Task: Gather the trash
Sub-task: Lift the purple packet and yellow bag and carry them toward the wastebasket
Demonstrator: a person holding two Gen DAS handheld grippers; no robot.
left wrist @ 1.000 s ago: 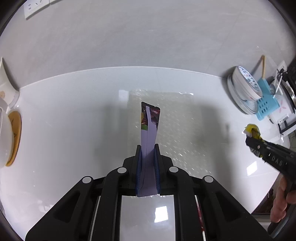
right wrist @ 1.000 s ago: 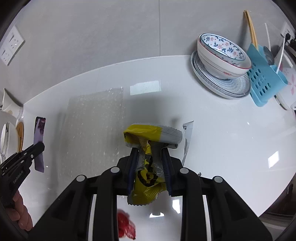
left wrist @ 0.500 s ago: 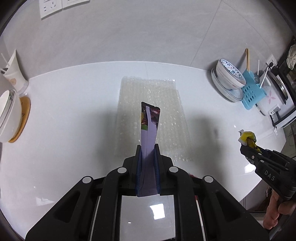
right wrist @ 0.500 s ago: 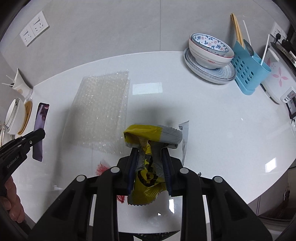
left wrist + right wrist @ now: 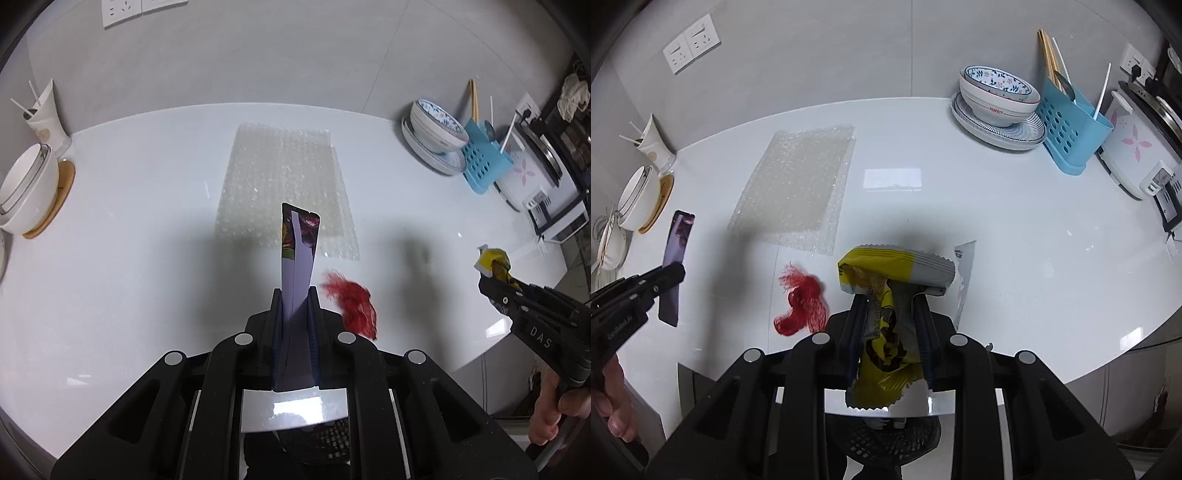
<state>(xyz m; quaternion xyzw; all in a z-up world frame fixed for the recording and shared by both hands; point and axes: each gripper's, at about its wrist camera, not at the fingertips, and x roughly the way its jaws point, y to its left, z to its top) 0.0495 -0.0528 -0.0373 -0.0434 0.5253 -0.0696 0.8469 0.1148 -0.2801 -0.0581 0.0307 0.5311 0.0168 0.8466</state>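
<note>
1. Left tongs [image 5: 294, 295] pinch a flat purple foil sachet [image 5: 298, 247] upright, lifted clear of the white worktop [image 5: 129, 258].
2. Right tongs [image 5: 891, 310] pinch a crumpled yellow snack wrapper [image 5: 886, 295], likewise raised, presumably for disposal.
3. A red mesh scrap [image 5: 801, 306] lies near; a clear bubble-wrap sheet [image 5: 798, 188] lies farther back, both uncollected.
4. A black mesh bin [image 5: 886, 439] waits below the near edge.

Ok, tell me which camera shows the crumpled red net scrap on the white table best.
Right wrist view: the red net scrap lies whole and unobstructed beside the gripper. In the left wrist view, the scrap is partly hidden behind the gripper finger.
</note>
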